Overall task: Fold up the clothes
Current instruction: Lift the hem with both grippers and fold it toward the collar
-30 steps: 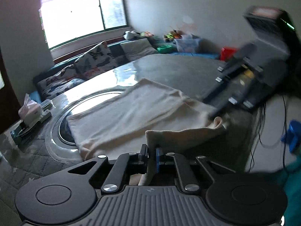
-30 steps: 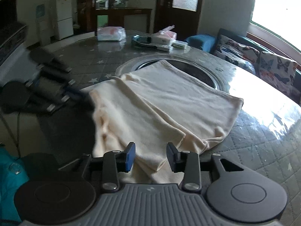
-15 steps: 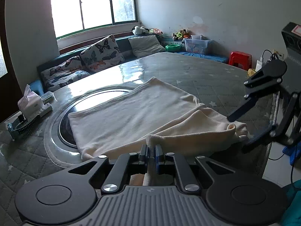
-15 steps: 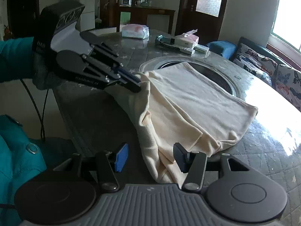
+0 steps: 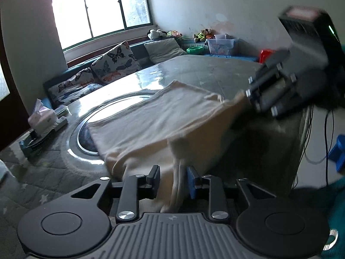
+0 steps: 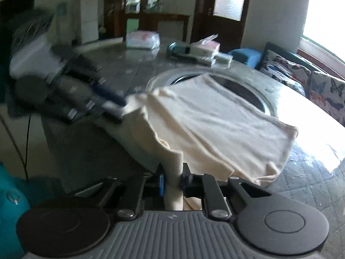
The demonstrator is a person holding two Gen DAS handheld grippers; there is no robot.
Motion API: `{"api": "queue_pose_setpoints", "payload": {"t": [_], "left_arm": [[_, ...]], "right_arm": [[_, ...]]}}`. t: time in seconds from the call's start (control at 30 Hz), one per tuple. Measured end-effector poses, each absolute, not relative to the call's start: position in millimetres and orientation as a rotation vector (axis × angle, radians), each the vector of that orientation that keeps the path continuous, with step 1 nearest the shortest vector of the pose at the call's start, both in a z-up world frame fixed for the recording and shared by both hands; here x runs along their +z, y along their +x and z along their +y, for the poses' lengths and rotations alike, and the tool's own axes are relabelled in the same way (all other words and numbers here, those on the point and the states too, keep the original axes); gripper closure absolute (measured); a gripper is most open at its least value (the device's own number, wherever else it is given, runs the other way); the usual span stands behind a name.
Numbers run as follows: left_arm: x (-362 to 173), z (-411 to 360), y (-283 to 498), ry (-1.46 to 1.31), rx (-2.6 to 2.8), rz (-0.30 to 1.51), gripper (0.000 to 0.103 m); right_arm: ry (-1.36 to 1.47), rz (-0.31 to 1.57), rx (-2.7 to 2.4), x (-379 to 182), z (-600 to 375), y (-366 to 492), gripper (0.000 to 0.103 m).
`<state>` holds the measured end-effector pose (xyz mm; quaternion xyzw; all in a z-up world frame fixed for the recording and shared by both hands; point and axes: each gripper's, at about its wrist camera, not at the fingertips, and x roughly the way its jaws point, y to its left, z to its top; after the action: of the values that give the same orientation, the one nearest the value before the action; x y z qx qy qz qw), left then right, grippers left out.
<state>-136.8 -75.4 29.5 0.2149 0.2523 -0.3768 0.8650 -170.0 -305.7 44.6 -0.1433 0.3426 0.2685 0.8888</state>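
Observation:
A cream garment [image 5: 155, 118] lies folded on the round grey table [image 5: 204, 71], its near edge lifted off the table's rim. My left gripper [image 5: 173, 180] has its jaws partly apart, with a fold of the garment's near edge between them; the cloth rests against the right pad. My right gripper [image 6: 172, 178] is shut on the other near corner of the garment [image 6: 215, 118]. Each gripper shows blurred in the other's view: the right [image 5: 250, 99] and the left [image 6: 123, 105], each at a lifted corner.
A tissue box [image 5: 43, 118] and a brush sit at the table's left side. A tissue pack [image 6: 142, 38] and small boxes [image 6: 204, 49] lie at the far side. Butterfly cushions [image 5: 112, 64] line a bench by the window. Cables hang at the table's right edge.
My right gripper has closed on the garment's near corner. My left gripper's jaws have parted from tightly shut. The near edge is now stretched and lifted between the two grippers.

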Motion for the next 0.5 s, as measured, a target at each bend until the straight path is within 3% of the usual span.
{"api": "queue_pose_setpoints", "payload": {"t": [0.07, 0.17, 0.23, 0.3, 0.5], "left_arm": [[25.0, -71.6, -142.7, 0.483, -0.776, 0.520, 0.064], [16.0, -73.2, -148.4, 0.556, -0.752, 0.493, 0.064], [12.0, -76.6, -151.2, 0.598, -0.740, 0.478, 0.070], [11.3, -77.8, -154.5, 0.618, -0.729, 0.452, 0.083], [31.0, -72.2, -165.4, 0.574, -0.713, 0.386, 0.091]], "right_arm": [[-0.272, 0.703, 0.549, 49.1, -308.5, -168.4, 0.091], [-0.234, 0.689, 0.535, 55.9, -312.8, -165.9, 0.091], [-0.214, 0.682, 0.526, 59.4, -314.8, -164.7, 0.092], [-0.209, 0.669, 0.517, 61.4, -315.3, -165.9, 0.092], [-0.199, 0.618, 0.491, 71.6, -317.7, -173.1, 0.093]]}}
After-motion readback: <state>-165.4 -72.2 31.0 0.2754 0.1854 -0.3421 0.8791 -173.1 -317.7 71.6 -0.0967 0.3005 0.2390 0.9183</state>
